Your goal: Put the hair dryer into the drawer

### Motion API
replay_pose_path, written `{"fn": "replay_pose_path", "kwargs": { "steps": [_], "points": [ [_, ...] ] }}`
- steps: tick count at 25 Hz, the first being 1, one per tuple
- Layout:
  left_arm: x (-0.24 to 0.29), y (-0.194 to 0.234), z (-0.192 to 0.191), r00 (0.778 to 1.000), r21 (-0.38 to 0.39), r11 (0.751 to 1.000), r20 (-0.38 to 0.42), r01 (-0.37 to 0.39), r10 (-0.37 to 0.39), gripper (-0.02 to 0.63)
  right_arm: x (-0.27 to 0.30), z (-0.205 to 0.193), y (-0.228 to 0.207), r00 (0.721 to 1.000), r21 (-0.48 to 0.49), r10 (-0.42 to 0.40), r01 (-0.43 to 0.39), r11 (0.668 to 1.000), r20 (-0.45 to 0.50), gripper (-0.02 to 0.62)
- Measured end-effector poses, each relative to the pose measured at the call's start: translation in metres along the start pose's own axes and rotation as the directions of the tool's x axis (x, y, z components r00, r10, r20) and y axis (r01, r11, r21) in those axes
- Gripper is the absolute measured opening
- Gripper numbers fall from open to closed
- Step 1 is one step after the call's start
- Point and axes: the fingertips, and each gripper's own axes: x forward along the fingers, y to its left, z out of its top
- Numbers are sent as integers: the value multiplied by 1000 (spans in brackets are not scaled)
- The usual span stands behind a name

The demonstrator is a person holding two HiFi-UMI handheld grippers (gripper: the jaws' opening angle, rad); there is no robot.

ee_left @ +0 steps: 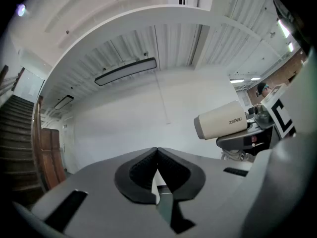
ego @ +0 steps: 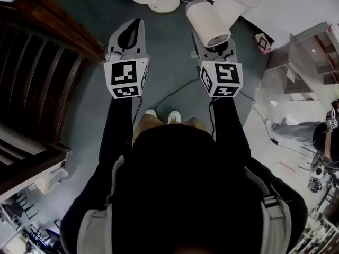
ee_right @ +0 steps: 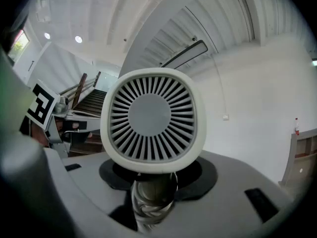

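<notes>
Hair dryer (ego: 207,21) grille (ee_right: 148,115) only in right gripper view; R claw (ee_right: 152,175) clamped on it; L claw (ee_left: 157,168) together.

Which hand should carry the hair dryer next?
Right. The right gripper is clamped on the hair dryer by its handle, while the left gripper is shut with nothing in it.

We had the hair dryer (ego: 207,21) held level, barrel pointing away from us. It was a chunky cream-white thing with grey lettering on its side. The back end was a rounded-square grille (ee_right: 151,114) of radial slats around a plain grey disc. Its handle (ee_right: 152,190) hung straight down, clamped between the right gripper (ego: 213,47) jaws.
</notes>
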Motion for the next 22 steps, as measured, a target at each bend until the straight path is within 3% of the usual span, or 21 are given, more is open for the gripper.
{"fn": "replay_pose_path", "kwargs": {
  "steps": [22],
  "points": [
    [5,-15,6,1000,28,999,-4,21,-21,15,-10,-5,-13,1000,26,-12,12,1000,6,208]
  ]
}}
